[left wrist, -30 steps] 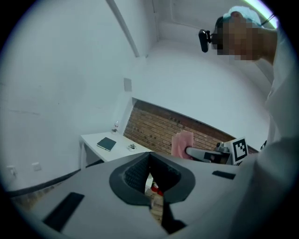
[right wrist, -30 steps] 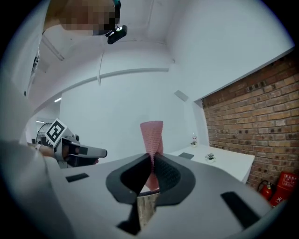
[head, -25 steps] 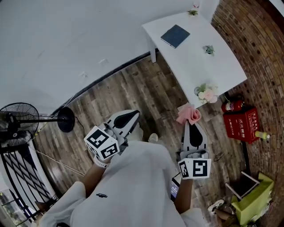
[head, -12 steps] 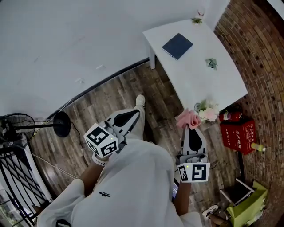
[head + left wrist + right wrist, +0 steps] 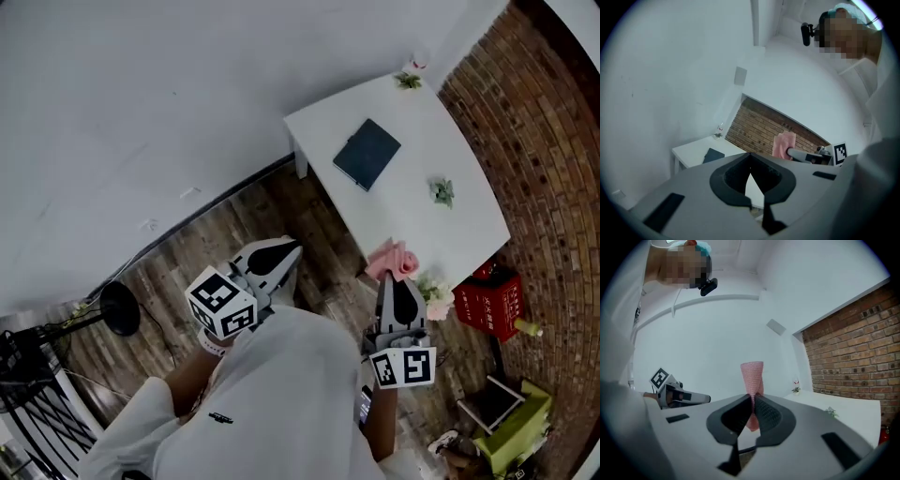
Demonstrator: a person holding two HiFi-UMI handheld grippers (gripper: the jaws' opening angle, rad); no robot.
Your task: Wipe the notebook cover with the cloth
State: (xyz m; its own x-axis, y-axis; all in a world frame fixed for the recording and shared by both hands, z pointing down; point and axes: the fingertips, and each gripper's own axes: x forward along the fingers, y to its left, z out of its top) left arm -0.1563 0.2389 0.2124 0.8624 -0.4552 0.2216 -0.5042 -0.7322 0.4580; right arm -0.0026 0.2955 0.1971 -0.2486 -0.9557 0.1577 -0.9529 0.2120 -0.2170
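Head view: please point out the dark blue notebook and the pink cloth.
dark blue rectangular notebook [image 5: 367, 154], head view, the middle of its cover.
pink knitted cloth [image 5: 394, 261], head view, the middle of its bunched part.

The table [image 5: 441, 141] stands far right, against the wall. The notebook [image 5: 367, 154] lies on its left part, a small plant [image 5: 442, 191] to its right. The cloth [image 5: 394, 261], between the right gripper's [image 5: 394, 279] jaws, is at the table's near edge. The left gripper [image 5: 291, 247] is further left, over the floor.
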